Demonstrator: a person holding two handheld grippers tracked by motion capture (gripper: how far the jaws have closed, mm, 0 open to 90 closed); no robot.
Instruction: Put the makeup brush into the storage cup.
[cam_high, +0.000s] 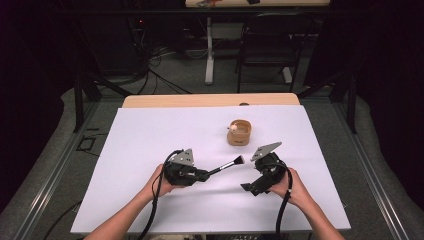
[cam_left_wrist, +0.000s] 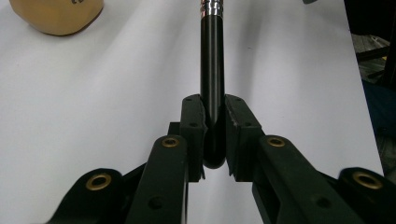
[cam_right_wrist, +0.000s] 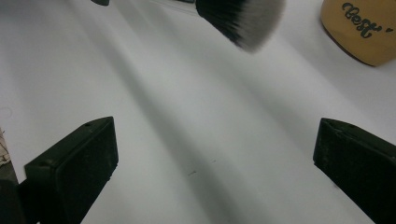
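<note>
Item: makeup brush (cam_high: 227, 164), handle clenched in left gripper (cam_high: 204, 175) jaws, held above white desk (cam_high: 150, 140), bristles toward wooden cup (cam_high: 239, 132). Right gripper (cam_high: 248, 188): jaws spread wide, holding nothing. Status: brush picked up; placing in cup likely remains.

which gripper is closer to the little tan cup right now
Right. The right gripper sits just below the tan cup, jaws open; the left gripper, holding the brush, lies farther left.

1 makeup brush (cam_high: 226, 165), 1 wooden bowl (cam_high: 239, 133) on 1 white table (cam_high: 150, 150). 2 grippers: left gripper (cam_high: 206, 175) & right gripper (cam_high: 246, 187).
</note>
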